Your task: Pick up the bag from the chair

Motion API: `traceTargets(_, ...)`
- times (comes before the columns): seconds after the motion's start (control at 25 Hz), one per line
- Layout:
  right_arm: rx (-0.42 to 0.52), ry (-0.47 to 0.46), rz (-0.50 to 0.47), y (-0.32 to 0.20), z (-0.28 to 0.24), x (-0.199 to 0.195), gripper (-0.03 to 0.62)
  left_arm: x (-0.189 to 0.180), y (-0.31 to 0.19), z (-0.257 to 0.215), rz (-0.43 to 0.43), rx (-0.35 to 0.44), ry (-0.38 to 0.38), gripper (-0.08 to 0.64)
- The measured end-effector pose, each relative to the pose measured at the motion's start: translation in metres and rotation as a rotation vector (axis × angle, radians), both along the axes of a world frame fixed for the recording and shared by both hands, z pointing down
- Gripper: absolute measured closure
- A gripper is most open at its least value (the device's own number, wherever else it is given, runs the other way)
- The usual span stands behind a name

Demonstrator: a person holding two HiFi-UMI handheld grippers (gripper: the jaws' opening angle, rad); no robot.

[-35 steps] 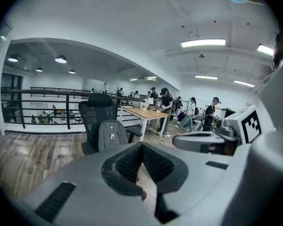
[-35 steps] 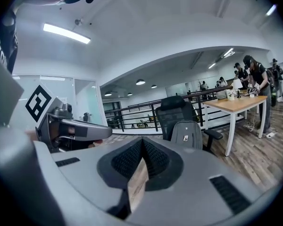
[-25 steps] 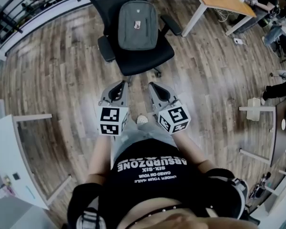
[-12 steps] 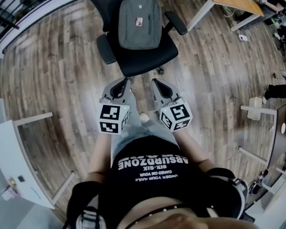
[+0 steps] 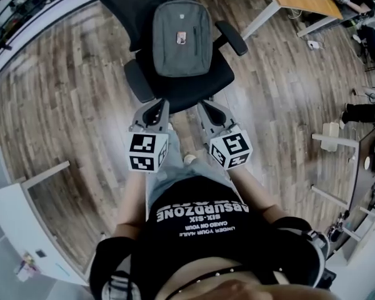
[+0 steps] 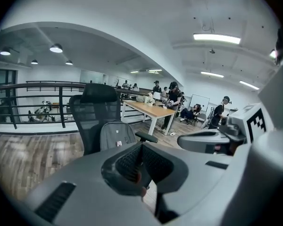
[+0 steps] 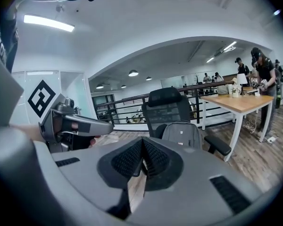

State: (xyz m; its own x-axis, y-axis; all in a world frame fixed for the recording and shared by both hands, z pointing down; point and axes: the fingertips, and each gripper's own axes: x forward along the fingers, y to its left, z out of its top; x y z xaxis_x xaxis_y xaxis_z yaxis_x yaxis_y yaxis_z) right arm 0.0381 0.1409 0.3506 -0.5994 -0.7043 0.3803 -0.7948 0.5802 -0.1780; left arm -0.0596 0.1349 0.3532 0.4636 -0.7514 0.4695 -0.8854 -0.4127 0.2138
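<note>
Holding them side by side, you have the left gripper (image 5: 157,105) and the right gripper (image 5: 204,107) with jaws closed tight and empty, while the grey bag (image 5: 182,36) stands upright on the black chair (image 5: 197,85) just ahead of both grippers, untouched by either.

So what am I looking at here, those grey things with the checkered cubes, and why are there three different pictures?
There is no robot here. A person wears a camera on the head, which gives the top-down picture, and holds a left hand-held gripper and a right hand-held gripper. The other two pictures come from cameras riding on each one, looking along its jaws. Both are shut and hold nothing. Ahead, a grey bag stands against the back of a black office chair, untouched.
</note>
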Motion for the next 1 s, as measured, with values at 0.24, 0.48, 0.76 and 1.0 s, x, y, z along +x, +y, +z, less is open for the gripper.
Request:
traceTargets(0.24, -0.004, 0.025, 0.023, -0.038, 0.007, -0.02, 0.576, -0.022, -0.035, 0.011, 0.011, -0.015, 0.004, 0.543)
traceTargets(0.48, 0.006, 0.033, 0.085, -0.07, 0.011, -0.027, 0.575, -0.037, -0.069, 0.025, 0.045, -0.034, -0.034, 0.543)
traceTargets(0.76, 0.004, 0.057, 0.173, -0.1, 0.017, -0.003, 0.575, -0.046, -0.104, 0.037, 0.018, -0.038, -0.045, 0.543)
traceTargets(1.0, -0.006, 0.08, 0.216, -0.135, 0.022, 0.025, 0.575, -0.044, -0.138, 0.035, -0.01, -0.045, 0.027, 0.543)
